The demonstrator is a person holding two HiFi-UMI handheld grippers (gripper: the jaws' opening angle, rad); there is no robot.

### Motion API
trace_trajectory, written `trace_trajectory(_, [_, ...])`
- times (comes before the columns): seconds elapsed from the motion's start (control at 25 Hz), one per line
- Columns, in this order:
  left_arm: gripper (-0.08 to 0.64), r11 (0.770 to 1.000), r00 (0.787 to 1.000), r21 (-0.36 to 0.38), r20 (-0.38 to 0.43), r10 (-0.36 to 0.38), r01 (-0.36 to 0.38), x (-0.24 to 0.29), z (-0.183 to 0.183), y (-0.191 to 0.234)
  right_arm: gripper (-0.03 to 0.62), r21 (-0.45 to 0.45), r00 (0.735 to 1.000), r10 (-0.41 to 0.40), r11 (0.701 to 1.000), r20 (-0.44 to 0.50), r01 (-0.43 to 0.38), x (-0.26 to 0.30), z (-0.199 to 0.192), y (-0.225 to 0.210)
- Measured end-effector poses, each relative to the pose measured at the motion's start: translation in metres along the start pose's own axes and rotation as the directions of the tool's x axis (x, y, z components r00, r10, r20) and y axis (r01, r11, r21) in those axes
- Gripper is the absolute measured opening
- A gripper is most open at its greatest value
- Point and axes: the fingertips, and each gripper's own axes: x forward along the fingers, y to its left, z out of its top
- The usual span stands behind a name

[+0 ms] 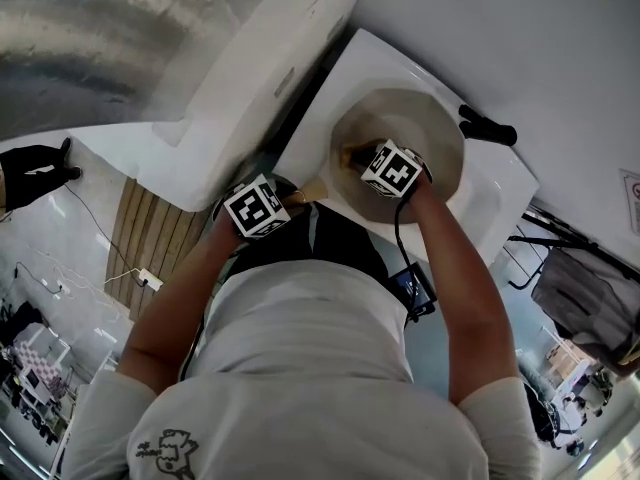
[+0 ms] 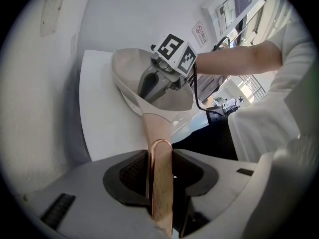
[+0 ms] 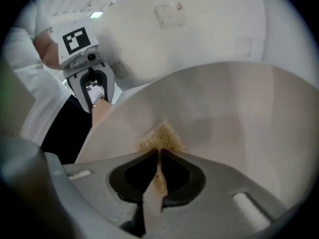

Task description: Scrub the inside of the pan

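Observation:
A beige pan (image 1: pixel 430 138) sits on a white counter (image 1: pixel 505 183). Its copper-coloured handle (image 1: pixel 308 194) points toward me. My left gripper (image 1: pixel 290 203) is shut on that handle (image 2: pixel 160 178), which runs straight between the jaws of the left gripper (image 2: pixel 160 156). My right gripper (image 1: pixel 362 156) reaches into the pan, tilted steeply down. In the right gripper view my right gripper (image 3: pixel 159 156) is shut on a thin brownish scrub pad (image 3: pixel 160 137), whose frayed tip rests against the pan's inner wall (image 3: pixel 234 113). The left gripper view shows the right gripper (image 2: pixel 158 81) inside the bowl of the pan (image 2: pixel 127 68).
A black object (image 1: pixel 487 126) lies on the counter just beyond the pan. A white panel (image 1: pixel 250 78) rises at the left of the counter. Below it is a slatted wooden surface (image 1: pixel 140 233). A cable (image 1: pixel 400 233) hangs from the right gripper.

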Motion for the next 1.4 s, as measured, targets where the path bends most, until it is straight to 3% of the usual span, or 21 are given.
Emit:
trace_trajectory(0.12, [0.152, 1.000, 1.000, 0.004, -0.001, -0.001, 0.001, 0.001, 0.000, 0.000, 0.025, 0.100, 0.988, 0.148, 0.985, -0.045, -0.143, 0.000, -0.020, 0.022])
trace_trajectory(0.2, [0.152, 1.000, 1.000, 0.007, -0.001, -0.001, 0.001, 0.001, 0.000, 0.000, 0.025, 0.164, 0.973, 0.213, 0.967, -0.088, -0.197, -0.004, -0.036, 0.031])
trace_trajectory(0.4, [0.152, 1.000, 1.000, 0.011, -0.001, 0.000, 0.000, 0.003, 0.000, 0.001, 0.025, 0.243, 0.932, 0.263, 0.949, -0.248, -0.203, -0.017, -0.074, 0.040])
trace_trajectory(0.52, [0.152, 1.000, 1.000, 0.012, -0.004, 0.001, -0.001, 0.004, 0.001, 0.001, 0.025, 0.239, 0.886, 0.239, 0.959, -0.397, -0.151, -0.028, -0.097, 0.039])
trace_trajectory(0.76, [0.152, 1.000, 1.000, 0.013, 0.005, -0.004, 0.004, 0.006, 0.001, 0.001, 0.026, 0.093, 0.737, 0.090, 0.995, -0.670, -0.037, -0.045, -0.133, 0.024])
trace_trajectory(1.04, [0.152, 1.000, 1.000, 0.012, 0.008, 0.001, -0.001, 0.005, 0.001, 0.001, 0.028, -0.122, 0.583, -0.159, 0.987, -0.797, 0.103, -0.067, -0.162, -0.026])
trace_trajectory(1.2, [0.152, 1.000, 1.000, 0.012, 0.012, 0.005, -0.005, 0.005, 0.001, 0.000, 0.028, -0.244, 0.534, -0.323, 0.946, -0.781, 0.215, -0.080, -0.159, -0.063])
trace_trajectory(1.4, [0.153, 1.000, 1.000, 0.013, 0.016, 0.013, -0.013, 0.006, 0.002, 0.000, 0.028, -0.403, 0.513, -0.536, 0.844, -0.671, 0.355, -0.090, -0.135, -0.105])
